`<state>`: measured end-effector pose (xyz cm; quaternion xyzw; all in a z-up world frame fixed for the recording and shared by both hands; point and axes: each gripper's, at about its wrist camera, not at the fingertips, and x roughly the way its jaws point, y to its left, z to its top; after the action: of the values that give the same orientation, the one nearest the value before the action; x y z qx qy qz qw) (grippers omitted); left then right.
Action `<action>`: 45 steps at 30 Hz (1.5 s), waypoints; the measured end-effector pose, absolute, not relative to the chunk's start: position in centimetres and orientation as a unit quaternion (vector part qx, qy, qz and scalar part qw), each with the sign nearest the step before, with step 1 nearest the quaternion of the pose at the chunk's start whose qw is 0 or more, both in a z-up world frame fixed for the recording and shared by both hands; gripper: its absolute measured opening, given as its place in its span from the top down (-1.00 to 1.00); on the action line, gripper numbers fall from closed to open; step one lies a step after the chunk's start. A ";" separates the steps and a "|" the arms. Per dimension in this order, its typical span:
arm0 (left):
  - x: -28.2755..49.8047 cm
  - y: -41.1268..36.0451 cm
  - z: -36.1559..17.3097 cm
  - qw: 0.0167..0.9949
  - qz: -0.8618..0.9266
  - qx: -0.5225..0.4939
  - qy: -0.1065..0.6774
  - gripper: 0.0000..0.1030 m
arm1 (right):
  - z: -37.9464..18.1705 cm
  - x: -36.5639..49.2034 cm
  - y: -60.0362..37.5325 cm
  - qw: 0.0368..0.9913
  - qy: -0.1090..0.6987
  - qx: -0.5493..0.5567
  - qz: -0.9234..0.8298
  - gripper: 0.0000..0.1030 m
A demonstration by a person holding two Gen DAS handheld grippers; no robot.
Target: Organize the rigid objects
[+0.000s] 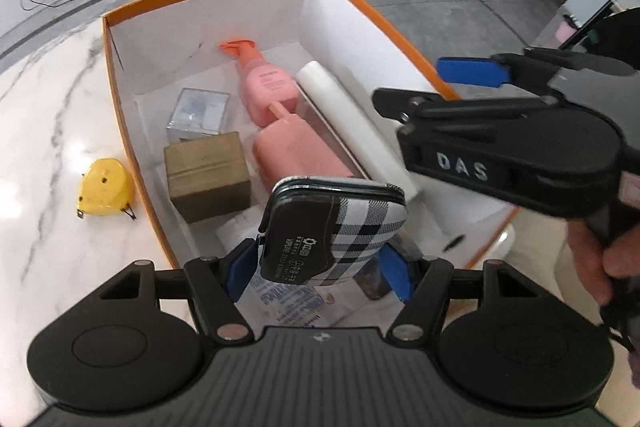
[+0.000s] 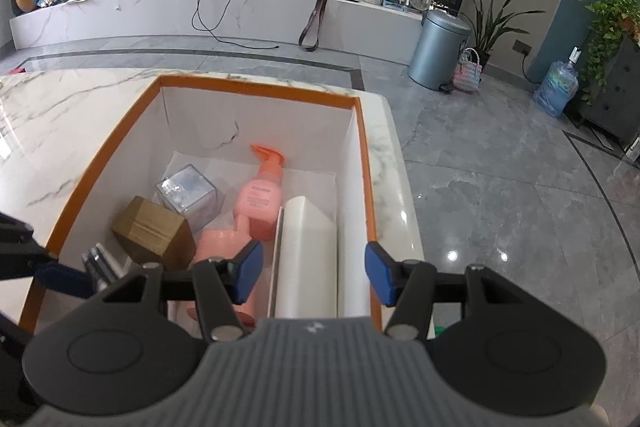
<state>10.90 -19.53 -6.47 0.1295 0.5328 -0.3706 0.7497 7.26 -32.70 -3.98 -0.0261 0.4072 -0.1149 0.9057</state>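
Tape measure: a yellow tape measure (image 1: 105,187) lies on the marble table (image 1: 48,131), just beside the left wall of the box and outside it; to my eye it is not yet put away.

Box: an orange-rimmed box (image 1: 132,163) with white walls stands near the table's far right corner and takes the things being tidied.

Left row in box: a clear cube (image 1: 199,115) sits toward the far wall, and a brown block (image 1: 208,181) sits just in front of it, seemingly touching, which keeps the square things together along one side.

Middle row: a pink pump bottle (image 1: 269,85) lies on its side with its nozzle toward the far wall, and a second pink bottle (image 1: 298,153) lies end to end with it.

Right wall: a white roll (image 1: 344,111) lies along the right wall, parallel to the bottles, so the long things pack side by side.

Plaid case: a plaid case (image 1: 334,231) is held on edge over the near end of the box, its short sides against the blue pads.

Left gripper: the left gripper (image 1: 320,267) has its jaws set wide and clamped on the case, probably to lower it into the free near end.

Right gripper: the right gripper (image 2: 313,273) hangs over the roll and the right wall, jaws partly apart and gripping nothing; the roll lies below between them, untouched.
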 end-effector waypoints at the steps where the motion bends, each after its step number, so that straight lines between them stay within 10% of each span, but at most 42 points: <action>1: 11.0 -19.7 -6.6 0.751 -0.367 0.131 0.533 -0.50 | -4.0 7.2 -32.7 0.906 0.407 -0.028 -0.115 -0.10; 45: 13.0 -14.2 -2.2 0.832 -0.346 0.026 0.433 -0.49 | -4.7 6.6 -32.3 0.903 0.403 -0.017 -0.149 -0.28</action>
<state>12.97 -14.21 -2.16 0.0264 0.4326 -0.3464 0.8320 6.64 -32.33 -4.70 -0.0170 0.4028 -0.1490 0.9029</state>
